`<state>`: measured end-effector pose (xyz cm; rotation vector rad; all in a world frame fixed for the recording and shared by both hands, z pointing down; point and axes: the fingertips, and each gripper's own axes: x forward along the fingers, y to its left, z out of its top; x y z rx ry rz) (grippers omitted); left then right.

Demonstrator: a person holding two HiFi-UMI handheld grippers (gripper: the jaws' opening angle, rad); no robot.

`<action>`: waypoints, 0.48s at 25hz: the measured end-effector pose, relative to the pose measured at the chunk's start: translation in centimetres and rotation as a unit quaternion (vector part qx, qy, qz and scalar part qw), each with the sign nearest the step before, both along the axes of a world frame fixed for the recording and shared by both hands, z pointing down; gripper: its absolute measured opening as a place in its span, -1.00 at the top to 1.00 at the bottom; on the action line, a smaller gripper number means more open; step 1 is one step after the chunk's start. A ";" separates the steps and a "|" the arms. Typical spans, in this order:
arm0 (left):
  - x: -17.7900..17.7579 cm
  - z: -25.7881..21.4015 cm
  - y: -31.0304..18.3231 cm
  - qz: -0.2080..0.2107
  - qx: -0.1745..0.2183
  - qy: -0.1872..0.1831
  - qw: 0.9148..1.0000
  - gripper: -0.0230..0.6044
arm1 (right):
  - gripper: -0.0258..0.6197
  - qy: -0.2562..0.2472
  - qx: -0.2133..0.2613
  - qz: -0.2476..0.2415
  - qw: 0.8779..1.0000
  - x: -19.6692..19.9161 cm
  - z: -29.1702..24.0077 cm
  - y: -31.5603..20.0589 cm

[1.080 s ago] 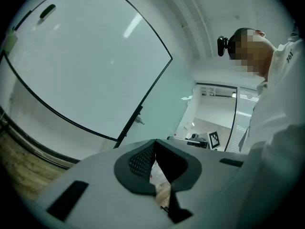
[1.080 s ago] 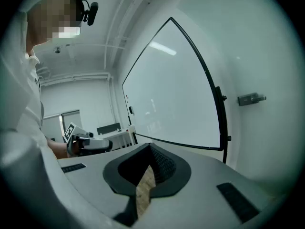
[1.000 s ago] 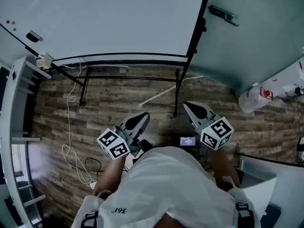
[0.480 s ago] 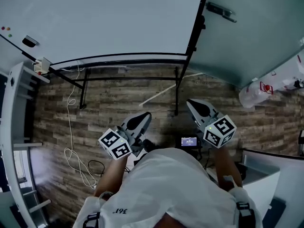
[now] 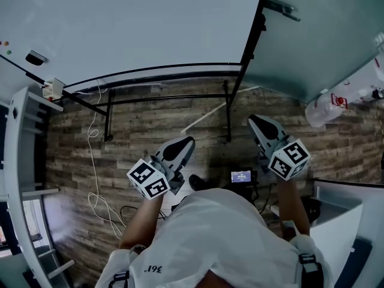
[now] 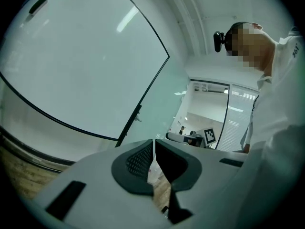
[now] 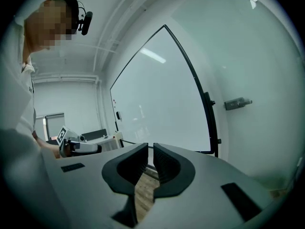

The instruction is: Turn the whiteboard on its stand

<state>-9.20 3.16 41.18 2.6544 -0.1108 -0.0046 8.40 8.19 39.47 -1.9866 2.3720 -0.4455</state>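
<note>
Head view: both forearms stretched fwd from torso, one tool per hand, both roughly level, noses aimed at the whiteboard. Left tool sits low-centre, nose canted toward the right tool. The right one is well apart from it, near the stand upright. Neither touches board or stand. Board stands upright on its black stand over the wood floor, filling the top-left of frame, w/ a glass panel just beside its right edge. Dark eraser stuck near the board's left edge. Shirt carries digits, look like 361. Small lit screen on floor between the tools, text too small to read. Red print on plastic bag, unreadable.

Left gripper view: jaws narrow, thin slit only, nothing in it. Board ahead-left, not touched.

Right gripper view: jaws narrow too, slim gap, empty. Board dead ahead, black frame edge to the right.
</note>
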 end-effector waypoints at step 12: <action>-1.1 -0.1 -3.6 0.015 0.008 -0.002 1.000 0.91 | 0.56 0.022 -0.010 0.054 0.998 2.1 0.5 -2.1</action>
